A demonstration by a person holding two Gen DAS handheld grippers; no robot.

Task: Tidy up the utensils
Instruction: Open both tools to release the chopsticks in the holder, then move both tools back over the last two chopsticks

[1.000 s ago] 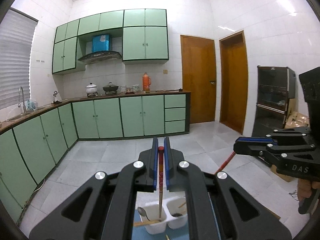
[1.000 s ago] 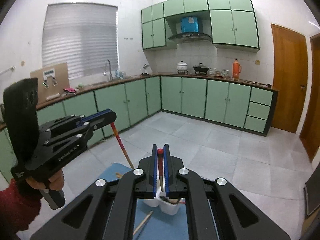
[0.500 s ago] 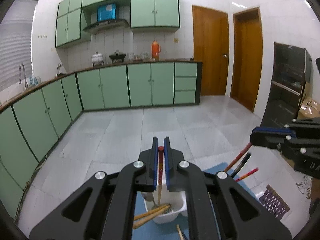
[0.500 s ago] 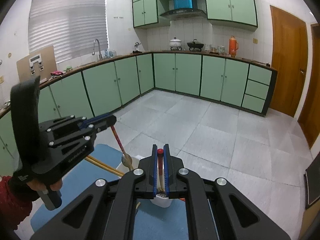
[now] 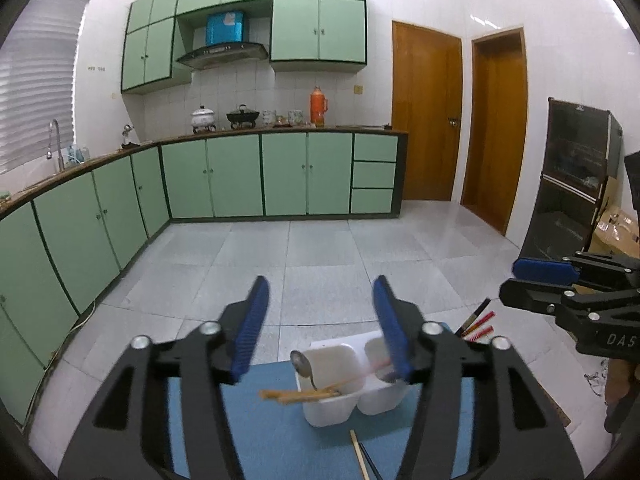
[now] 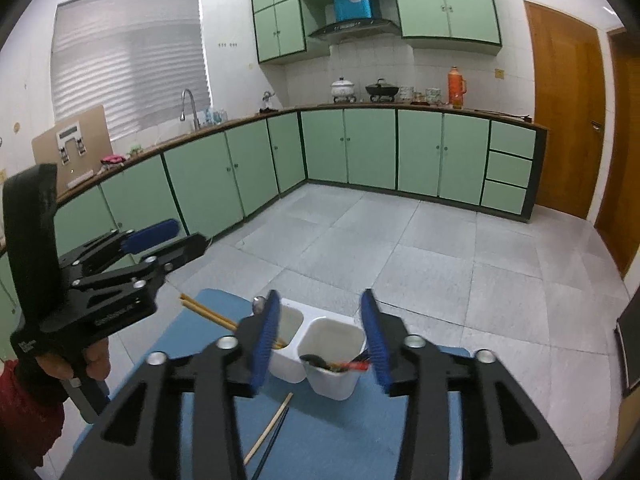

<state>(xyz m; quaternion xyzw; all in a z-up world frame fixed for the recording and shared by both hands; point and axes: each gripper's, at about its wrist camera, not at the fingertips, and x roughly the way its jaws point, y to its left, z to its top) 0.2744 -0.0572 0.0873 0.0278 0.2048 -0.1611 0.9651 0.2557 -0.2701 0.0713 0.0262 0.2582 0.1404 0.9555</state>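
Left claw [image 5: 320, 320]: spread wide, empty, above holder [image 5: 352, 384].
Right claw [image 6: 320, 332]: spread too, nothing pinched.
Done: chopsticks [image 5: 298, 394] and spoon [image 5: 302, 364] binned.
Left: loose pair [image 6: 270, 426] on mat [image 6: 192, 344].

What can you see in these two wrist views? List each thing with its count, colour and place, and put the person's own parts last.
Organizer: one, white, two compartments, on the mat.
Mat: one, blue, under the organizer.
Wooden chopsticks: a pair, tan, leaning out of the left compartment.
Spoon: one, metal, in the same compartment.
Red chopstick: at least one, in the right compartment, beside something dark.
Loose chopsticks: two, one tan and one dark, lying on the mat in front of the organizer.
Cabinets: many, green, along the walls.
Flask: one, orange, on the counter.
Doors: two, brown, far right.
Left gripper: black with blue pads, open, empty.
Right gripper: same, open, empty.
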